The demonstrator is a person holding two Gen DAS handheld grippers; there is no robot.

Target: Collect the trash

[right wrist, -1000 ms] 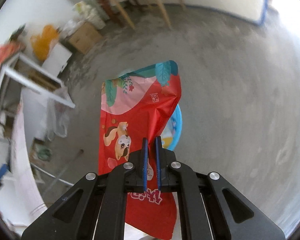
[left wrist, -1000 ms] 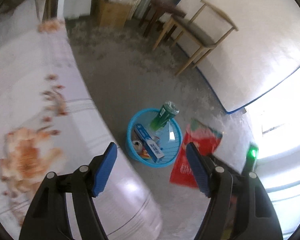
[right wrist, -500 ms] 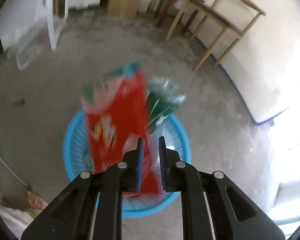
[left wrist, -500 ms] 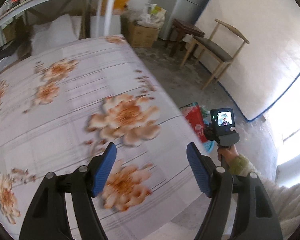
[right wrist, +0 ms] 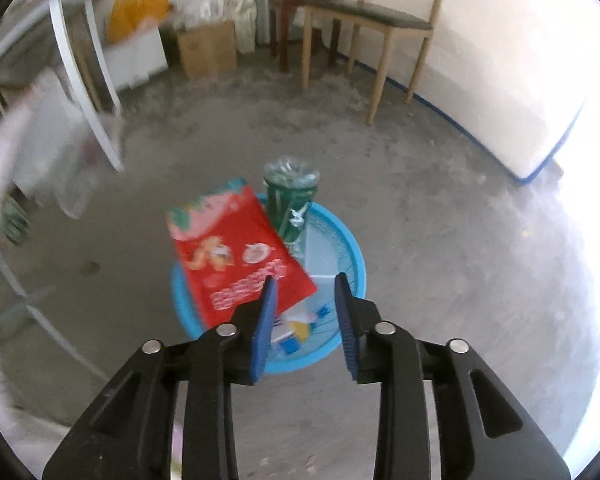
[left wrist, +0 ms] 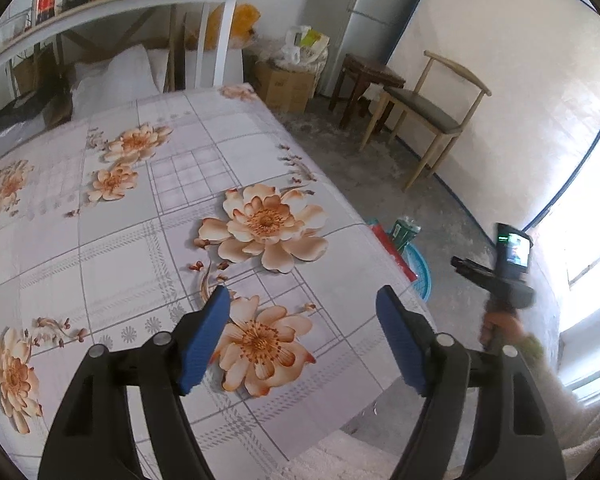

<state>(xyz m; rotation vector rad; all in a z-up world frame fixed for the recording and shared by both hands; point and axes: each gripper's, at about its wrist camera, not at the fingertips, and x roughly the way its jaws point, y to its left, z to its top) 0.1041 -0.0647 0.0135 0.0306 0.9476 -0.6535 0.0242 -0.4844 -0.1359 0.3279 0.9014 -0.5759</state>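
A blue trash basket (right wrist: 352,256) stands on the concrete floor. A red snack bag (right wrist: 236,256) lies tilted across its left rim, and a green bottle (right wrist: 292,204) sticks up from its far side. My right gripper (right wrist: 304,300) is open and empty just above the basket. My left gripper (left wrist: 304,320) is open and empty over the floral tablecloth (left wrist: 140,216). In the left wrist view the basket (left wrist: 420,272), bag (left wrist: 390,248) and bottle (left wrist: 405,232) peek past the table edge, with the right gripper's body (left wrist: 508,272) above them.
A wooden chair (right wrist: 384,28) and a dark stool (right wrist: 296,4) stand by the far wall. A cardboard box (right wrist: 208,48) and bags sit at the back. White table legs (right wrist: 88,76) are at the left. A shelf (left wrist: 112,4) holds jars.
My right gripper has opened and let go of the red bag, which now rests in the basket. My left gripper swung from the basket up over the table.
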